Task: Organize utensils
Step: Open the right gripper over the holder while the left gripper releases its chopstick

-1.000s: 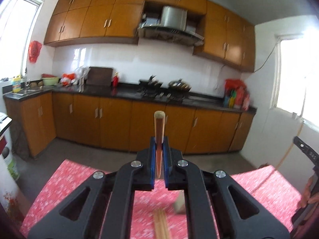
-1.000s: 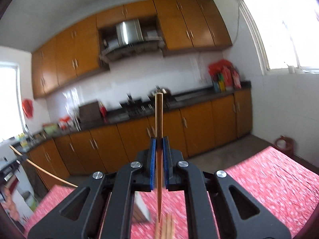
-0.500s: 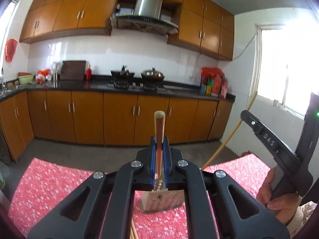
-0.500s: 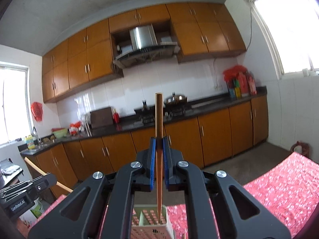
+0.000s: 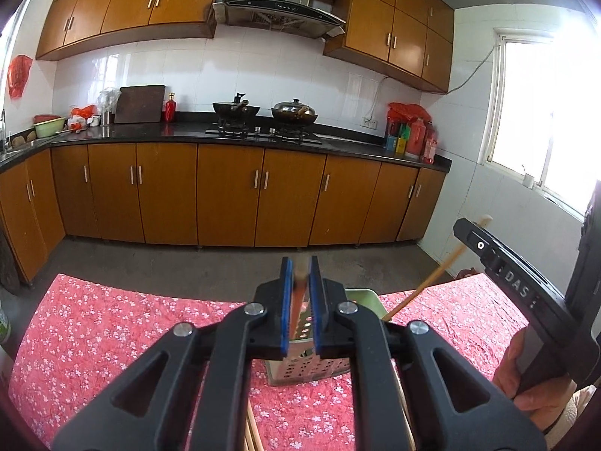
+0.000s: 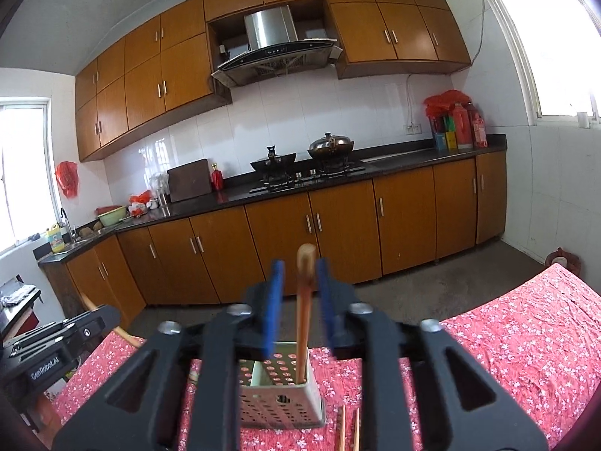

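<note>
Chopsticks [image 6: 302,312], light, stiff and smooth, are best gripped mid-shaft. 1 stands in the perforated holder [image 6: 280,398], freed as the right gripper [image 6: 299,302] has just been opening; another [image 5: 298,297] sits between the left gripper's [image 5: 299,302] barely parted jaws above the holder.

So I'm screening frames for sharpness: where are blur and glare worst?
Right wrist view: the blue jaws and the chopstick between them are motion-smeared, and the window is blown out. Left wrist view: sharper, though its window also glares white.
</note>
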